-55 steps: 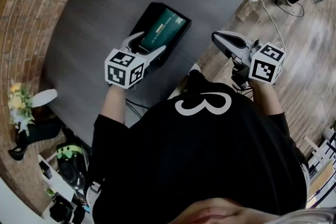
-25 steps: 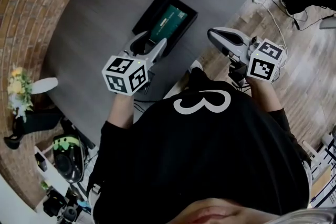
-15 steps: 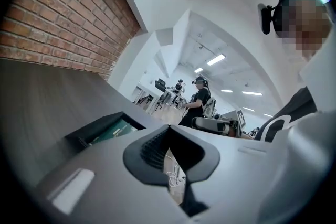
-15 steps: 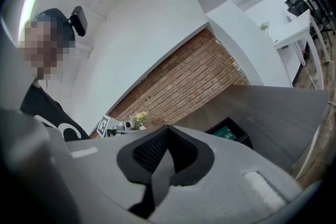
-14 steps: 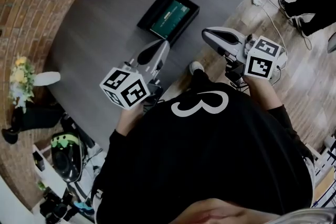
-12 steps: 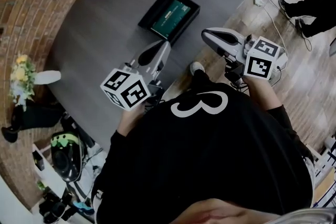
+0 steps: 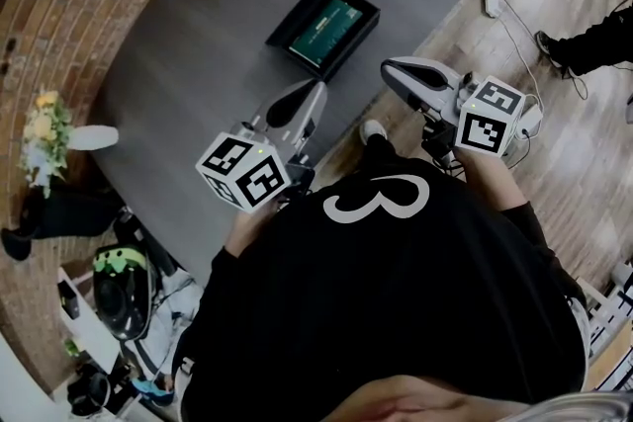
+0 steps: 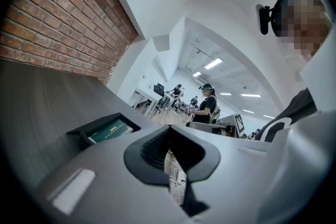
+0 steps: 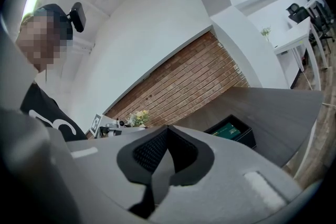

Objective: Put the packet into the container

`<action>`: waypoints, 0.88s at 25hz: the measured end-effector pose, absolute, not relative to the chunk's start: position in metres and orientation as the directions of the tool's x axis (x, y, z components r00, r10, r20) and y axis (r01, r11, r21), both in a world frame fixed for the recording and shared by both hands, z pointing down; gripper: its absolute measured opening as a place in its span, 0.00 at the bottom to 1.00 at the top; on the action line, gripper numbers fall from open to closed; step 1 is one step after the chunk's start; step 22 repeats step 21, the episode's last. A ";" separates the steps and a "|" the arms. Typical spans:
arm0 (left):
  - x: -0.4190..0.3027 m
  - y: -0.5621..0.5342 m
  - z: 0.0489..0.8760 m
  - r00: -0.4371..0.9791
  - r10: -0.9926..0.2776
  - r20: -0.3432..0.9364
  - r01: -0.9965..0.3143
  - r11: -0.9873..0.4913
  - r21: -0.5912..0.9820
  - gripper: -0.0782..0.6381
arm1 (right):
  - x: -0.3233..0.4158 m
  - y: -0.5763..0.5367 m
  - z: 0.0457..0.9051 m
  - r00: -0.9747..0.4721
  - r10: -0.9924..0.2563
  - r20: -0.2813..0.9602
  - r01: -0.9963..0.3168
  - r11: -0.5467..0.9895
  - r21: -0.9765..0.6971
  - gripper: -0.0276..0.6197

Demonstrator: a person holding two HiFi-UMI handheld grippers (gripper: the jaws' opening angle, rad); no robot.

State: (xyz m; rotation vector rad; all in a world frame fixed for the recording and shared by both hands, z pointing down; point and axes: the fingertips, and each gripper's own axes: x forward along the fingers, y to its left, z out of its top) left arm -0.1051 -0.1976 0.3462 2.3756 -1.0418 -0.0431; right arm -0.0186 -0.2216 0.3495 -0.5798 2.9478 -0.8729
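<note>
Green packet (image 7: pixel 326 23) inside black container (image 7: pixel 298 15) on counter (image 7: pixel 198 44): placement judged done. Left gripper (image 7: pixel 309 94), right gripper (image 7: pixel 392 70): jaws closed together, empty. Next move: likely none needed.

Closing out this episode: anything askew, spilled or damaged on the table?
Nothing stands out. The green packet lies inside the black container on the grey table, with nothing spilled or visibly damaged. The left gripper and right gripper are both shut, empty and clear of the container.
</note>
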 end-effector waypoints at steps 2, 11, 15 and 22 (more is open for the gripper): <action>-0.105 -0.197 0.349 0.697 -0.693 0.185 -0.676 -0.549 0.491 0.13 | -0.018 -0.220 0.351 -0.930 -0.355 0.092 -0.347 0.772 -0.532 0.05; -0.108 -0.196 0.354 0.690 -0.697 0.193 -0.679 -0.533 0.505 0.13 | -0.018 -0.217 0.356 -0.930 -0.355 0.093 -0.346 0.765 -0.542 0.05; -0.108 -0.201 0.353 0.687 -0.700 0.194 -0.681 -0.528 0.508 0.13 | -0.018 -0.223 0.354 -0.932 -0.351 0.093 -0.343 0.768 -0.541 0.05; -0.109 -0.205 0.356 0.688 -0.699 0.195 -0.680 -0.527 0.511 0.13 | -0.020 -0.225 0.357 -0.932 -0.350 0.095 -0.343 0.766 -0.544 0.05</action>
